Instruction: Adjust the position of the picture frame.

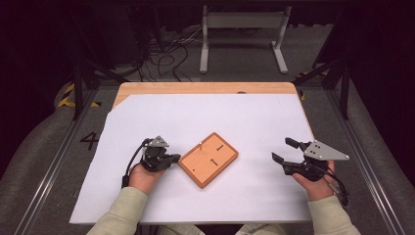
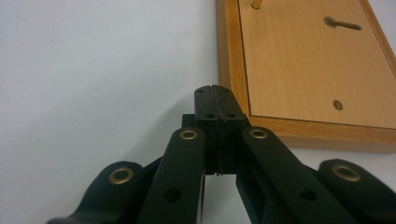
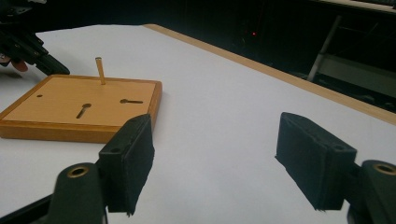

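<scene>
A flat wooden board (image 1: 209, 159) with a raised rim lies on the white sheet, turned at an angle. It has two keyhole slots, a small hole and one thin upright peg (image 3: 99, 70) near a corner. My left gripper (image 1: 172, 158) is shut with nothing in it, its tips (image 2: 214, 100) right at the board's (image 2: 308, 65) left edge. My right gripper (image 1: 285, 151) stands open and empty well to the right of the board (image 3: 84, 105), its pads (image 3: 133, 161) wide apart above the sheet.
The white sheet (image 1: 205, 117) covers most of a wooden table (image 1: 205, 88), whose bare edge shows at the back. Beyond the table stand a metal frame (image 1: 242, 34) and loose cables on the dark floor.
</scene>
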The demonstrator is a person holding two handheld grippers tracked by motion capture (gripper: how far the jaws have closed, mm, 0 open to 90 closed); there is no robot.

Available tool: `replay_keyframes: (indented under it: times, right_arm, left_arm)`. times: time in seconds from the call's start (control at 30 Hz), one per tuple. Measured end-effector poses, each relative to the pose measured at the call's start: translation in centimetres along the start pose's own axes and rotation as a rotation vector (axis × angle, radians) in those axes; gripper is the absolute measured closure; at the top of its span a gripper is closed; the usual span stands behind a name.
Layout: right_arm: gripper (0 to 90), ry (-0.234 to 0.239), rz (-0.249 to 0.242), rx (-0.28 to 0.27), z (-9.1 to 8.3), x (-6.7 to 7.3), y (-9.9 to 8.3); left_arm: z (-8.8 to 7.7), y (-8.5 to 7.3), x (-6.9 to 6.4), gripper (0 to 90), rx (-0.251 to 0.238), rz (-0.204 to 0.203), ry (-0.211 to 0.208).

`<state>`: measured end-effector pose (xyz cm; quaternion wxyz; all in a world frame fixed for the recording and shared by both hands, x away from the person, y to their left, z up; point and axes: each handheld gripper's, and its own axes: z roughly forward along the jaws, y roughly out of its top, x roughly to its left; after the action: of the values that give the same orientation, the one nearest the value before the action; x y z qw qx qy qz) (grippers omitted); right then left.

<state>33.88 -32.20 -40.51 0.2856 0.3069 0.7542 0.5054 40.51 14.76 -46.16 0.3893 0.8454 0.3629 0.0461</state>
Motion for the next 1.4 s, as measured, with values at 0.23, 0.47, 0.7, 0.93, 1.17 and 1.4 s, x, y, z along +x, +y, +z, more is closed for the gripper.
replay_keyframes:
  times: [0.23, 0.47, 0.7, 0.93, 1.17, 1.4]
  right_arm:
    - [28.0, 0.003, 0.000, 0.001, 0.1, 0.0, 0.0]
    - [27.8, 0.010, -0.003, -0.001, 0.1, 0.0, 0.1]
    - [36.0, 0.016, 0.005, 0.013, -0.1, -0.1, 0.1]
    - [47.8, 0.041, 0.012, 0.041, 0.0, -0.1, 0.0]
    - [56.4, 0.081, 0.019, 0.052, 0.2, 0.1, 0.0]
    - [58.4, 0.086, 0.042, 0.106, 0.5, 0.3, 0.1]
  left_arm:
    - [-0.1, -0.1, -0.4, 89.9, 0.027, 0.018, -0.041]
    - [0.3, 0.2, -2.5, 89.9, 0.092, 0.090, -0.107]
    - [0.7, 0.3, -4.6, 89.9, 0.140, 0.143, -0.186]
    - [1.5, 0.5, -7.3, 89.9, 0.190, 0.224, -0.265]
    - [2.8, 0.9, -9.8, 89.8, 0.212, 0.280, -0.315]
    - [3.7, 1.3, -11.3, 89.7, 0.208, 0.305, -0.337]
